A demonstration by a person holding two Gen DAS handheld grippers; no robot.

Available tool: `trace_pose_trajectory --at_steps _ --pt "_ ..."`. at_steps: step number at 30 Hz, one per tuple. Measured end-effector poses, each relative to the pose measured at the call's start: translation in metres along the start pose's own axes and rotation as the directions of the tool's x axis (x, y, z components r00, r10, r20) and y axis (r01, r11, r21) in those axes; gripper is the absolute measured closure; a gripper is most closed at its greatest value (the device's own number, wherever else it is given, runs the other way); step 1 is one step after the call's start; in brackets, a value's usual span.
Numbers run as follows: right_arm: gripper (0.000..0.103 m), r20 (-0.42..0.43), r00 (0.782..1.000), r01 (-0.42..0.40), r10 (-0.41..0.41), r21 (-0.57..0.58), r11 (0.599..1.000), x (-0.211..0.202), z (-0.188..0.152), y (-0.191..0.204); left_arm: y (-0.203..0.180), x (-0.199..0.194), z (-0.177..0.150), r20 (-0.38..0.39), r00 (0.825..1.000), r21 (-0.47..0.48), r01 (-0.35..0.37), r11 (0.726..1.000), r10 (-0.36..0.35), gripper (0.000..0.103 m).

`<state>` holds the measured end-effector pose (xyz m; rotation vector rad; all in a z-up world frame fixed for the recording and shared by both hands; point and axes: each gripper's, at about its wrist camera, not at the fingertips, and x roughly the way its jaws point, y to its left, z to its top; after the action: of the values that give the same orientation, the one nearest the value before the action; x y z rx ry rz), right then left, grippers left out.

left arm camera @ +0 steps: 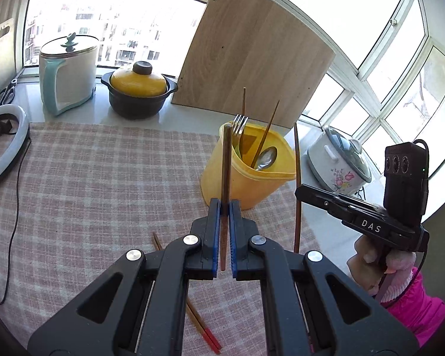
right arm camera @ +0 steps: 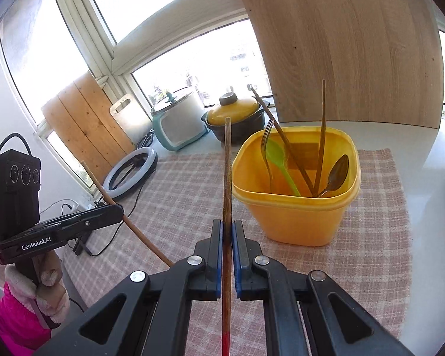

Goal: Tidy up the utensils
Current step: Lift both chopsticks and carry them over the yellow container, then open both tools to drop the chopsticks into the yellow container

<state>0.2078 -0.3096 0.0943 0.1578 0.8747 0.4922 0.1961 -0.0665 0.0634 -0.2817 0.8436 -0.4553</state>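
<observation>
My left gripper (left arm camera: 225, 204) is shut on a brown chopstick (left arm camera: 226, 163) that stands upright between its blue pads, in front of the yellow tub (left arm camera: 246, 178). The tub holds a fork (left arm camera: 239, 124), a metal spoon (left arm camera: 267, 157), a green spoon (right arm camera: 277, 157) and two chopsticks (right arm camera: 322, 136). My right gripper (right arm camera: 227, 225) is shut on a second chopstick (right arm camera: 227, 172) with a red end, just left of the tub (right arm camera: 296, 216). Each gripper also shows in the other's view, the right gripper (left arm camera: 298, 191) and the left gripper (right arm camera: 120, 210), both raised above the cloth. A pair of red-tipped chopsticks (left arm camera: 204, 329) lies on the cloth below.
A checked cloth (left arm camera: 103, 178) covers the counter. Behind it stand a white and teal cooker (left arm camera: 68, 74), a black pot with a yellow lid (left arm camera: 139, 89) and a leaning wooden board (left arm camera: 252, 53). A ring light (left arm camera: 3, 145) lies at the left and a flowered rice cooker (left arm camera: 338, 163) stands at the right.
</observation>
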Motion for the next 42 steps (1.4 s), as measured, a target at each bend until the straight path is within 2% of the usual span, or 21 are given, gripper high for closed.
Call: trace_pose_trajectory --at_steps 8,16,22,26,34,42 --pt "0.1 0.116 0.992 0.05 -0.053 0.026 0.998 -0.025 0.035 -0.016 -0.018 -0.008 0.042 0.071 0.997 0.059 0.024 0.998 -0.028 0.1" --pt "0.1 0.224 0.97 0.092 -0.094 0.019 0.996 -0.043 0.075 -0.021 -0.037 -0.016 0.082 0.148 0.988 0.121 0.032 0.992 -0.05 0.1" --pt "0.1 0.252 0.958 0.136 -0.14 0.031 0.99 -0.038 0.097 -0.024 -0.042 -0.001 0.108 0.169 0.985 0.125 0.011 0.992 -0.032 0.1" --pt "0.1 0.254 0.955 0.147 -0.155 0.051 0.988 -0.03 0.105 -0.029 -0.042 0.012 0.114 0.163 0.986 0.116 0.009 0.993 -0.028 0.1" --pt "0.1 0.28 0.935 0.19 -0.22 0.131 0.973 -0.02 0.112 -0.045 -0.042 0.035 0.113 0.131 0.991 0.113 0.001 0.994 -0.016 0.1" --pt "0.1 0.306 0.903 0.273 -0.302 0.134 0.953 -0.011 0.11 -0.053 -0.042 0.048 0.107 0.104 0.995 0.106 0.0 0.994 -0.011 0.1"
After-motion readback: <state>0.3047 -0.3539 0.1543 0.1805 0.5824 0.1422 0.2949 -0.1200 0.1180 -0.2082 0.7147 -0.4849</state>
